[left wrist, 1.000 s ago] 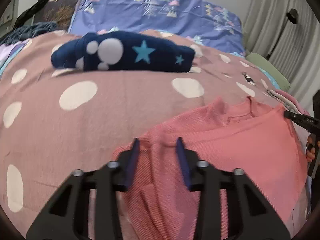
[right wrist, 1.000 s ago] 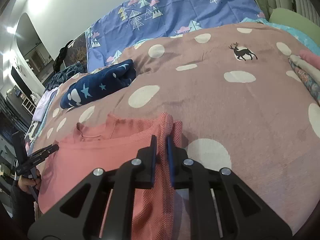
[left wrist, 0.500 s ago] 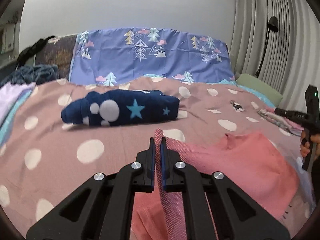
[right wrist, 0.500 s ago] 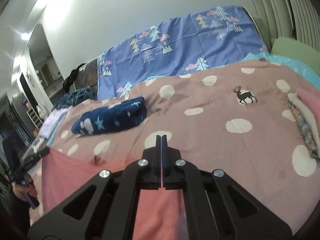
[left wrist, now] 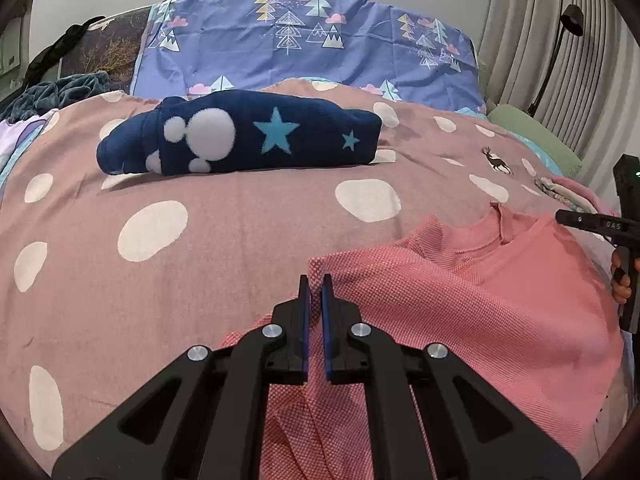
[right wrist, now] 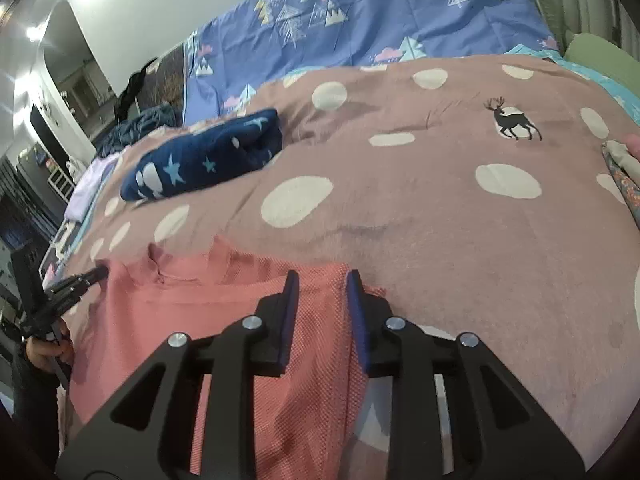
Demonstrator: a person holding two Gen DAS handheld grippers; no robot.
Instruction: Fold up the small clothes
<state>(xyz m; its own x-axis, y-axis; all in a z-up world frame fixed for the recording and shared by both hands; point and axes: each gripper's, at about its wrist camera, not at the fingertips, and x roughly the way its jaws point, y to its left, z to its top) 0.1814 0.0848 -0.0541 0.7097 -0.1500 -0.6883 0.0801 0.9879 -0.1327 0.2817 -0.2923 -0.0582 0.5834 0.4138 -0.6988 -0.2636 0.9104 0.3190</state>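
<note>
A pink knit top (left wrist: 500, 304) lies on the spotted bedspread (left wrist: 160, 240), collar away from me, its near part folded up over the body. My left gripper (left wrist: 315, 280) is shut on the folded edge's left corner, and pink knit shows between its blue pads. In the right wrist view the top (right wrist: 168, 304) lies under my right gripper (right wrist: 320, 278). Its jaws are opening, and the right edge of the fold rests loosely between the pads. Each view shows the other gripper at the top's far side: the right gripper (left wrist: 580, 222) and the left gripper (right wrist: 80, 284).
A folded navy fleece with stars (left wrist: 240, 140) lies further back on the bed, also seen as the navy fleece (right wrist: 200, 160). A blue tree-print pillow (left wrist: 300, 40) stands behind it. Folded clothes (right wrist: 620, 168) are stacked at the right edge, beside a green cushion (left wrist: 536, 140).
The left gripper shut on the top's near edge. Both grippers lifted that edge, carried it toward the collar and lowered it. The right jaws have parted.
</note>
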